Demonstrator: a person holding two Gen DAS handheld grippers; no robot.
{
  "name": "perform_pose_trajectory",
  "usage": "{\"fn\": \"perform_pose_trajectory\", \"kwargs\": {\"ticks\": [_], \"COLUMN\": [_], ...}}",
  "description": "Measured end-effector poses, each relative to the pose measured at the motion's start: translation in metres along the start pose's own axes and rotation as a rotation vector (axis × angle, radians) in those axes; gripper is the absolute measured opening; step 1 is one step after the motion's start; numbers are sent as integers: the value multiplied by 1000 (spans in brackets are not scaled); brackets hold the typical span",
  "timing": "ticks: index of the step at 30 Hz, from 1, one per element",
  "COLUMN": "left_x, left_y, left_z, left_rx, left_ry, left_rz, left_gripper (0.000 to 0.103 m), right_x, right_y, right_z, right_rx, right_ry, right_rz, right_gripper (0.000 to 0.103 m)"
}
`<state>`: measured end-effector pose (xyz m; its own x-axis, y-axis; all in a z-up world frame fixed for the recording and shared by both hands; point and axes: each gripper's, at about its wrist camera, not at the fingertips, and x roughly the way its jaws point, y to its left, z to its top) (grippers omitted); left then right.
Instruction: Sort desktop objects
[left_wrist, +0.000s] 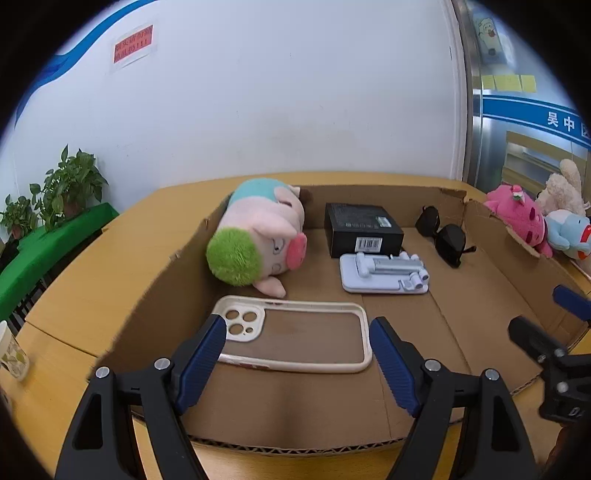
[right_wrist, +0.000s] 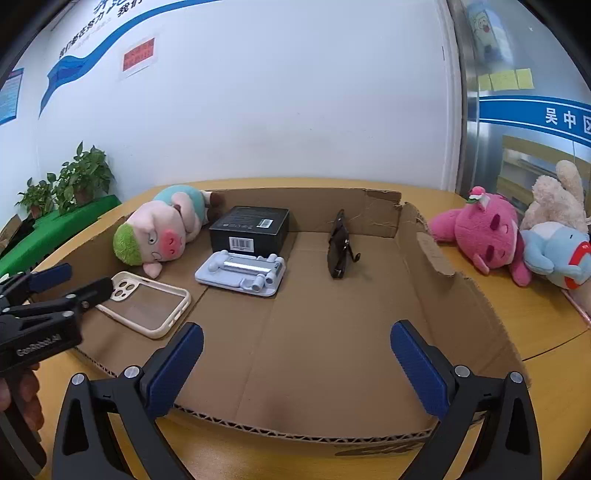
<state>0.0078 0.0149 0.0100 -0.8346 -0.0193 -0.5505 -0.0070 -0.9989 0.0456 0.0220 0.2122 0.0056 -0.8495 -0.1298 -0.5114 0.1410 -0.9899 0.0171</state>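
A shallow cardboard tray (left_wrist: 147, 295) (right_wrist: 424, 295) lies on the wooden table. In it are a pig plush with green hair (left_wrist: 258, 232) (right_wrist: 162, 225), a black box (left_wrist: 360, 229) (right_wrist: 251, 227), a white phone stand (left_wrist: 384, 275) (right_wrist: 242, 273), black sunglasses (left_wrist: 445, 236) (right_wrist: 339, 245) and a cream phone case (left_wrist: 295, 332) (right_wrist: 147, 302). My left gripper (left_wrist: 297, 332) (right_wrist: 70, 280) is open, its fingers on either side of the phone case. My right gripper (right_wrist: 297, 345) (left_wrist: 543, 314) is open and empty over the tray's front.
A pink plush (right_wrist: 484, 232) (left_wrist: 517, 218), a beige plush (right_wrist: 557, 199) and a blue plush (right_wrist: 557, 254) lie on the table right of the tray. A cup (left_wrist: 13, 354) stands at the left edge. Potted plants (left_wrist: 62, 188) sit on a green shelf behind.
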Motion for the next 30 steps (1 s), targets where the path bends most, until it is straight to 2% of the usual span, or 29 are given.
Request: {"fn": "perform_pose_trajectory", "kwargs": {"ticks": [7, 30], "left_x": [-6, -5], "left_y": [0, 1], "left_z": [-10, -10], "left_rx": [-2, -5], "left_ry": [-93, -88], "left_rz": [-5, -4], "left_gripper": [81, 81], "right_x": [-1, -1], "right_y": [-1, 0], "right_z": [-6, -6], "right_rx": [10, 10], "right_ry": [-37, -32], "right_rz": [6, 9], "right_gripper": [103, 103]}}
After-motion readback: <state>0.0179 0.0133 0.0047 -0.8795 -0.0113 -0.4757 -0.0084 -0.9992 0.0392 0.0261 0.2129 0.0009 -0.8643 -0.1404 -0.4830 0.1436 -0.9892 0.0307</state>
